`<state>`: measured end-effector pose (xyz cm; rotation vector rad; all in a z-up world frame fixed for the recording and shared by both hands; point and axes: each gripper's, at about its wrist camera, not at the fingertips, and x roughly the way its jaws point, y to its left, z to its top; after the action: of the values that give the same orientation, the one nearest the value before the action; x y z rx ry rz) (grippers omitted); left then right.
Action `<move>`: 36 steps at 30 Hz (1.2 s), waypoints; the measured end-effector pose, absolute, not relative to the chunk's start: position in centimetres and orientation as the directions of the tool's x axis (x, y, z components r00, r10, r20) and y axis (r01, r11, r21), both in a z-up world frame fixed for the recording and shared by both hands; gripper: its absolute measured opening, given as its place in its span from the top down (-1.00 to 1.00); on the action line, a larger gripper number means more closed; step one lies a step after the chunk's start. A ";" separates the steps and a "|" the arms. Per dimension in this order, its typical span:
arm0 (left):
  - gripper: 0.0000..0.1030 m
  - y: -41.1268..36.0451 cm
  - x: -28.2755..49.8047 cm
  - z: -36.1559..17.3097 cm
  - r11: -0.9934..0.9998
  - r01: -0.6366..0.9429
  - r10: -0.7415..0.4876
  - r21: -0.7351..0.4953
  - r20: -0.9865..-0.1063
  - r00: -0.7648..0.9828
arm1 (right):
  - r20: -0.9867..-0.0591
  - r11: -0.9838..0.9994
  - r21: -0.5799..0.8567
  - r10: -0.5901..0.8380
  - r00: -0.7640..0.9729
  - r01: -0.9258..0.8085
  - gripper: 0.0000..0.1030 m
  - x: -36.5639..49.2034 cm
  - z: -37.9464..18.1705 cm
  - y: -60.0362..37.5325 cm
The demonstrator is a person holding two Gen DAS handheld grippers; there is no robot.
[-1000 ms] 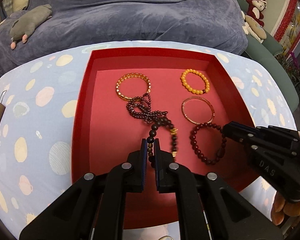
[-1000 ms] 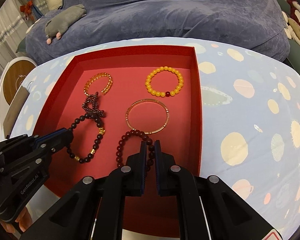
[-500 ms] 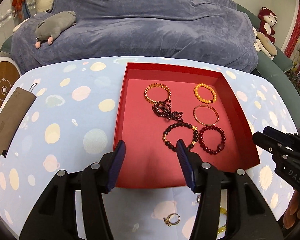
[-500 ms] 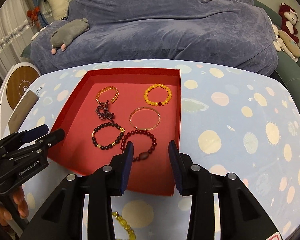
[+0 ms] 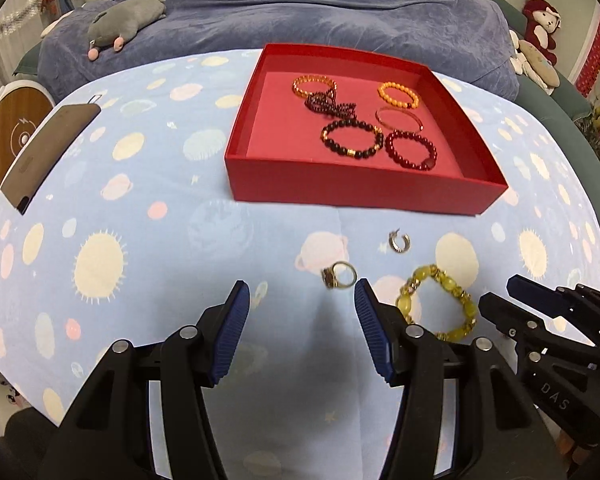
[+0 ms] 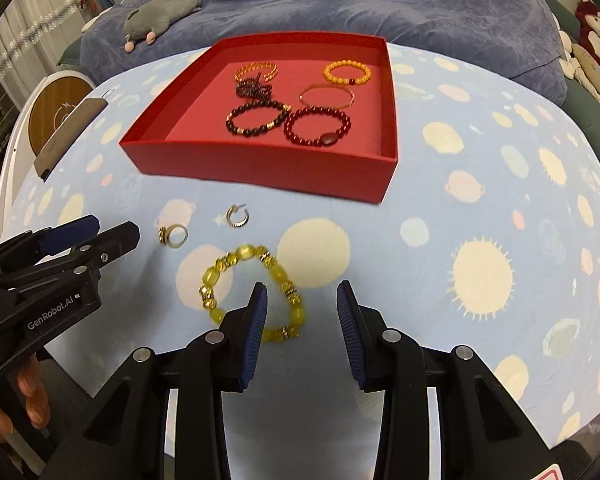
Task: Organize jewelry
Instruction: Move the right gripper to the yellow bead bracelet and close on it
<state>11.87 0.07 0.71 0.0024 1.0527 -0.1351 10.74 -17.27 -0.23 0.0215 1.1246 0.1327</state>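
Three pieces lie loose on the bench in front of the red tray (image 6: 260, 168): a yellow bead bracelet (image 6: 252, 292), a gold ring (image 6: 173, 236) and a silver hoop earring (image 6: 237, 216). The left gripper (image 5: 300, 300) and the right gripper (image 6: 302, 292) both stand open and empty above the bench cloth. The bracelet is judged light and limp; a pinch across one bead strand, not across the whole loop, should lift it, and the rest will hang and swing. The polished beads may slip on the pads. The ring, just beside the left gripper, is small, rigid and flat-lying; a pinch across its band near the setting suits it. The tray already holds six bracelets.
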 end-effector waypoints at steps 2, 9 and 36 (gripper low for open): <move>-0.01 0.2 11.1 0.0 0.992 0.104 -0.112 -0.070 -0.874 0.472 | -0.902 0.991 0.097 0.126 0.414 -0.088 0.30 10.5 -0.9 -17.1; -0.01 1.1 10.3 -0.9 0.996 0.067 -0.089 -0.066 -0.884 0.460 | -0.905 0.991 0.109 0.130 0.405 -0.074 0.30 11.0 -2.1 -16.6; 0.00 -0.9 13.4 -1.4 0.990 0.068 -0.141 -0.124 -0.883 0.448 | -0.918 0.995 0.101 0.103 0.384 -0.026 0.83 10.0 -2.8 -19.0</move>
<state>13.45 -0.85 -1.43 -0.0736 1.0995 -0.1295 9.95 -18.98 -2.82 0.0738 1.1743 0.0819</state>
